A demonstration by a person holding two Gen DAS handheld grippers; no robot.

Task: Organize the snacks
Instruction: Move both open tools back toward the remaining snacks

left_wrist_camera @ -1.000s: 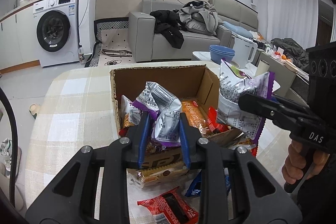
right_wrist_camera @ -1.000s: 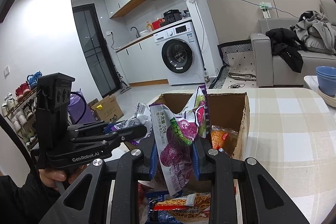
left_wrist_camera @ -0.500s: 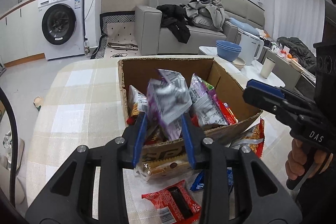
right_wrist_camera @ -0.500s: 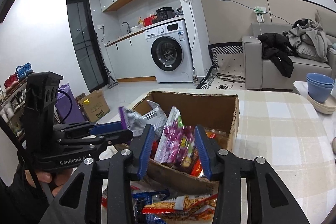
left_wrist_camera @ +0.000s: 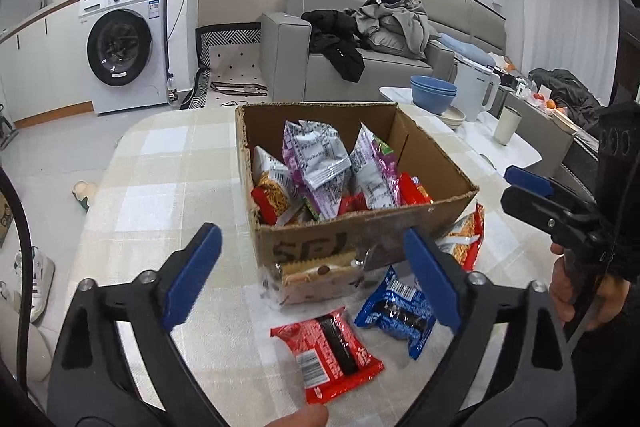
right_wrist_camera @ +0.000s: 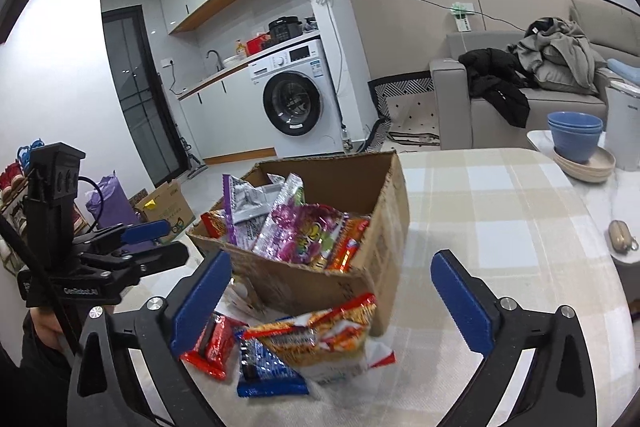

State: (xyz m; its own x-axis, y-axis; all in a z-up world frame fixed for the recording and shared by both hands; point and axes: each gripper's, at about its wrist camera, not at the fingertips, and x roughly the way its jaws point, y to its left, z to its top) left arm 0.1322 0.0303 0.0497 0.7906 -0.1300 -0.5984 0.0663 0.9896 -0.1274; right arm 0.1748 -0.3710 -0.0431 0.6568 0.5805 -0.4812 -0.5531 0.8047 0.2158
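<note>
A cardboard box (left_wrist_camera: pixel 360 235) (right_wrist_camera: pixel 384 195) on the checked table holds several snack bags, among them two purple and silver bags (left_wrist_camera: pixel 316 163) (right_wrist_camera: pixel 296 231). My left gripper (left_wrist_camera: pixel 312 267) is open and empty in front of the box. My right gripper (right_wrist_camera: pixel 332 291) is open and empty, near the box's corner. On the table before the box lie a biscuit pack (left_wrist_camera: pixel 316 277), a red packet (left_wrist_camera: pixel 328 351) (right_wrist_camera: pixel 212 347), a blue packet (left_wrist_camera: pixel 396 311) (right_wrist_camera: pixel 268 371) and an orange noodle bag (right_wrist_camera: pixel 320 339) (left_wrist_camera: pixel 464 239).
The checked table (left_wrist_camera: pixel 160 187) (right_wrist_camera: pixel 500 227) drops to the floor on the left. A side table holds blue bowls (left_wrist_camera: pixel 434 93) (right_wrist_camera: pixel 574 137), a white kettle (left_wrist_camera: pixel 476 89) and a cup (left_wrist_camera: pixel 506 125). A small brown pouch (right_wrist_camera: pixel 620 235) lies at the right.
Both grippers let go of their purple snack bags, which now rest in the box. Both grippers opened wide and drew back from the box.
</note>
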